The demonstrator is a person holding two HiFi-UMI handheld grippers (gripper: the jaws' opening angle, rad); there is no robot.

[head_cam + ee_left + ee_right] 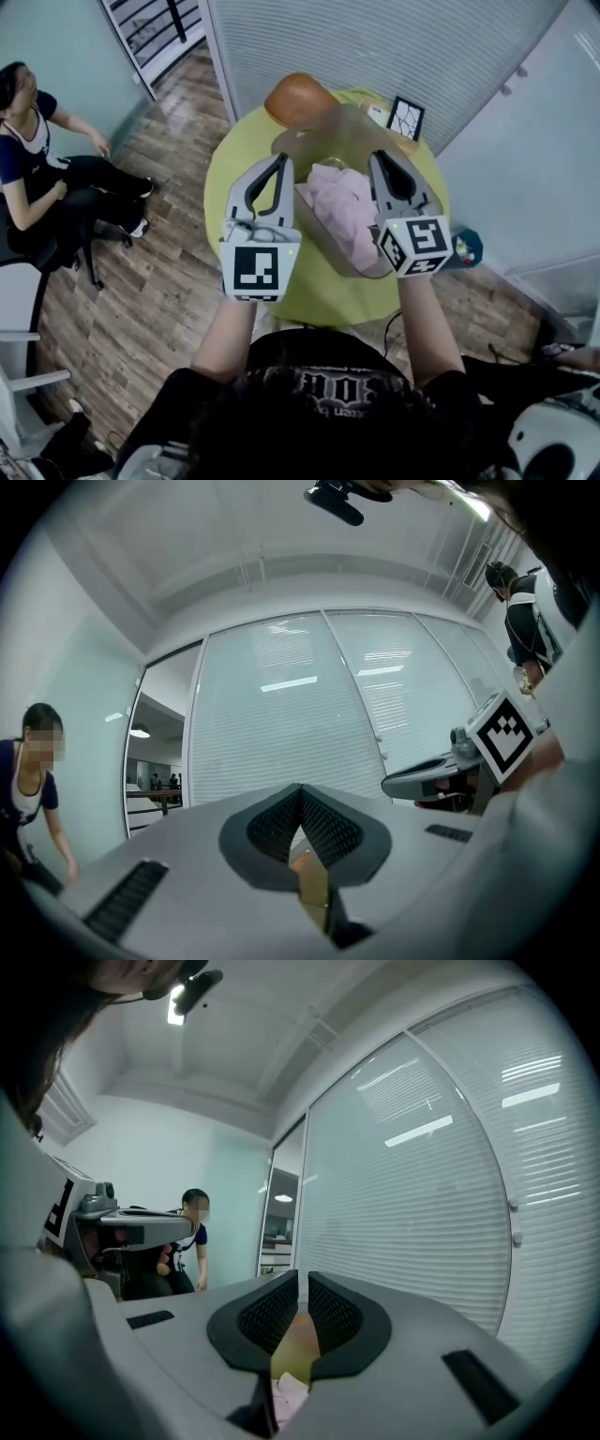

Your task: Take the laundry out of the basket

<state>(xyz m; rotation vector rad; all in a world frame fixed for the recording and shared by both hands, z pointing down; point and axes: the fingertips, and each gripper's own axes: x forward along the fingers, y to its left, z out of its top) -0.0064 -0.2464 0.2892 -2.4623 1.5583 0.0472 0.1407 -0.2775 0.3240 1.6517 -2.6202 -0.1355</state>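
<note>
Above the round lime-green surface (pixel 234 169), near its middle: a clear plastic basket (pixel 323 234), with pink laundry (pixel 339 202) bunched inside and none of it lifted out. Held out level on either side of that laundry, pointing away from the body: left claw (pixel 280 161) by the basket's left corner, right claw (pixel 380 157) by its right side, contact with basket or cloth not possible to tell. Left claw closed, ribbed pads (pixel 330 829) meeting at the tips, nothing between them. Right claw likewise drawn together, a mere sliver between its two pad faces, empty.

At the far rim behind the basket: a brown padded chair back (pixel 300 98) and a small black-framed card (pixel 406 117). Just off the right rim: a teal object (pixel 466 248), too small to name. Well left of the surface, on the wood floor (pixel 150 309): a seated person (pixel 37 159). Beyond, a glass wall (pixel 375 47) with blinds drawn.
</note>
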